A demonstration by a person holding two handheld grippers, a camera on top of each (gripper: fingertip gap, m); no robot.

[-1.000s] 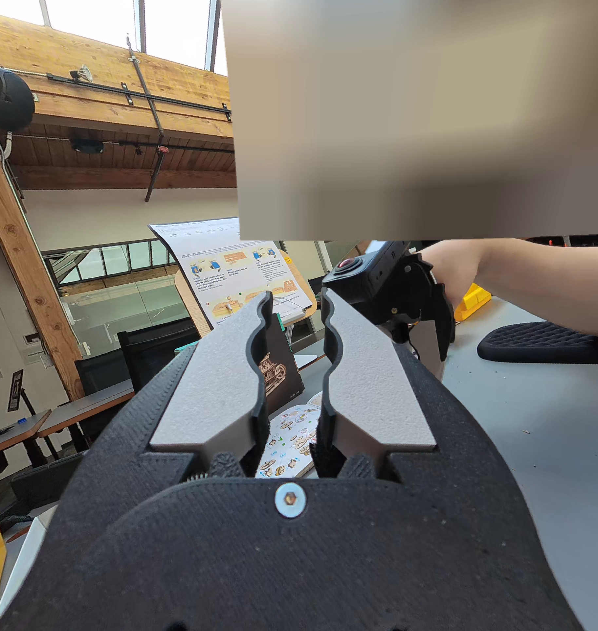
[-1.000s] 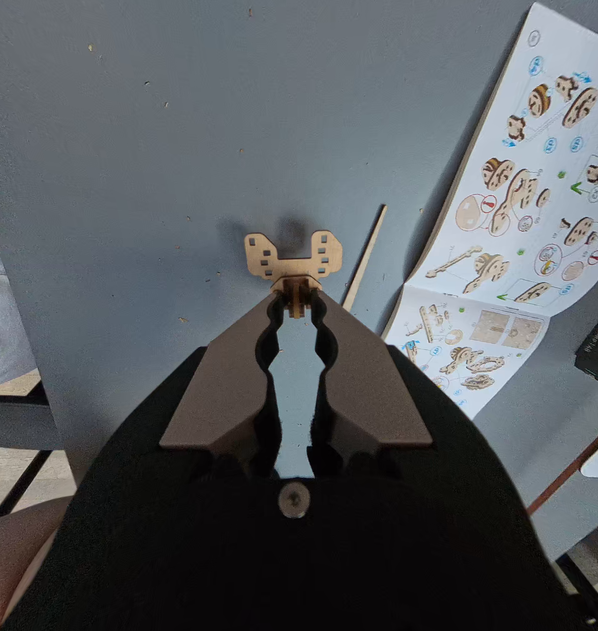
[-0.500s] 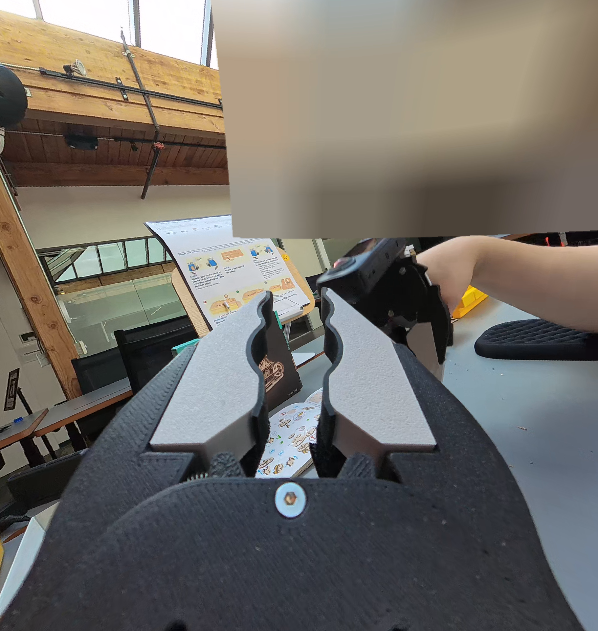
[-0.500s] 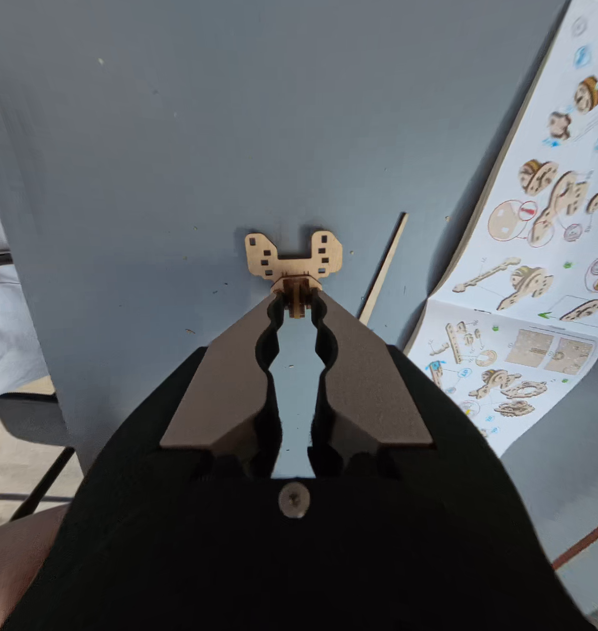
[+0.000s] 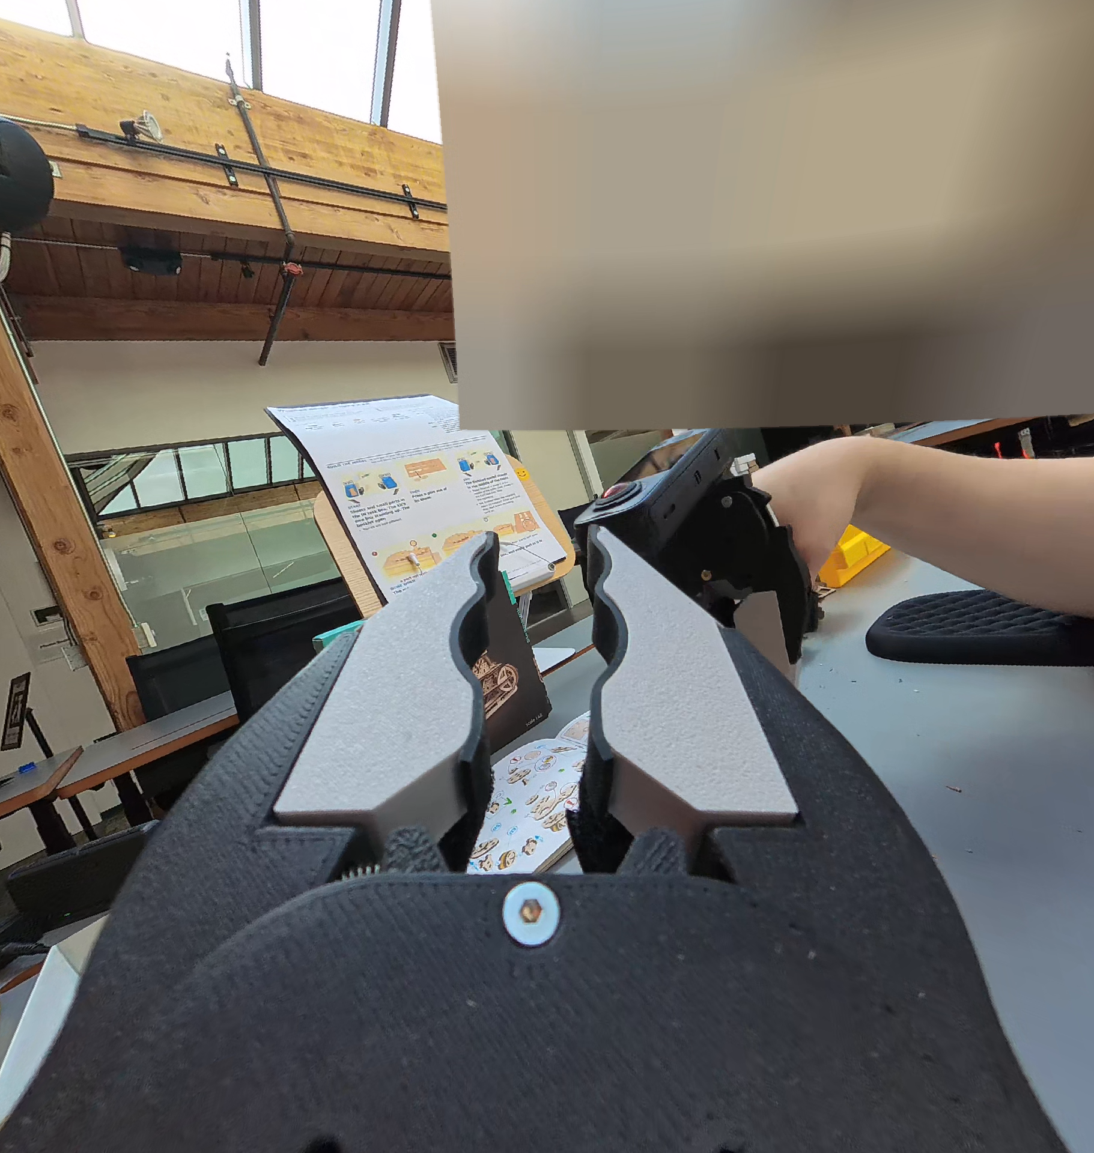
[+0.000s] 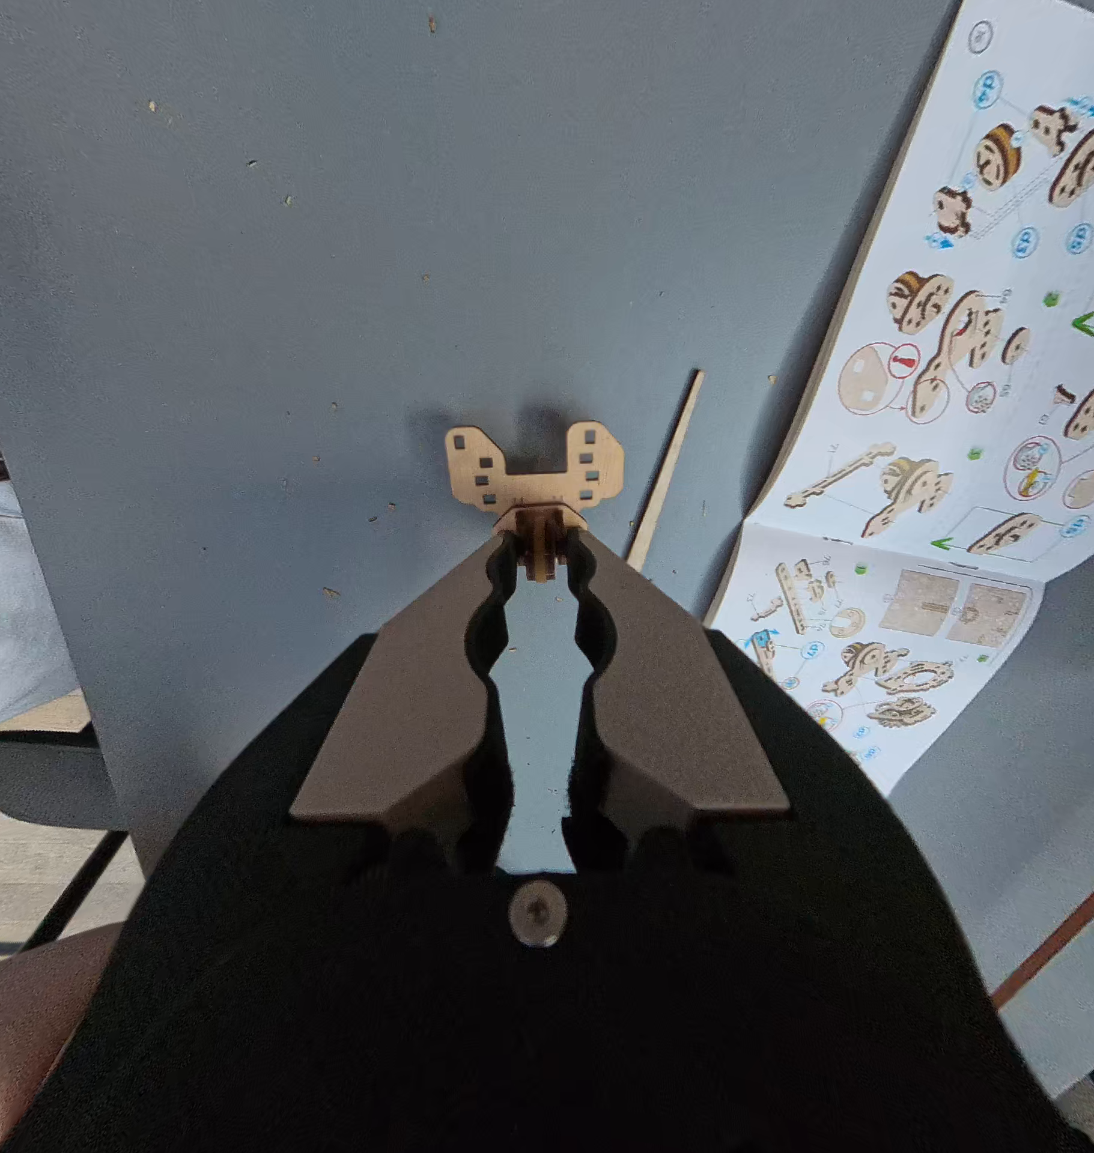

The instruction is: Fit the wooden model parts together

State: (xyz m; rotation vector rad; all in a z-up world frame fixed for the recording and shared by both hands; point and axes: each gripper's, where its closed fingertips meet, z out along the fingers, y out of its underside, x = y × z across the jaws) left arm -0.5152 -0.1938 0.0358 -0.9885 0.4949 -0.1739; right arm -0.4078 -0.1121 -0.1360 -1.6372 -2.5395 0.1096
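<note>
1. We hold the right gripper (image 6: 535, 552) over the grey worktop (image 6: 344, 249), its jaws pinching the wooden model part (image 6: 535, 477) at the very tips — the grip sits on a small stacked tab at the part's near end, and the flat winged plate with its square slots juts out beyond the jaws.
2. The left gripper (image 5: 541, 549) is raised and points away across the room; its jaws stand spread with nothing between them.
3. We judge the part to be thin laser-cut plywood: very light, stiff in its plane, yet brittle at the narrow neck and around the slots.
4. The tab looks like the sound place to hold — thicker, layered, square to the jaws. The wings look apt to snap or twist out if squeezed.
5. With so little wood inside the jaws, we expect it to pivot under a sideways push, so pressure should run straight along the jaws.
6. A thin wooden stick (image 6: 666, 471) lies on the worktop just right of the jaws, and the open instruction booklet (image 6: 943, 499) farther right.
</note>
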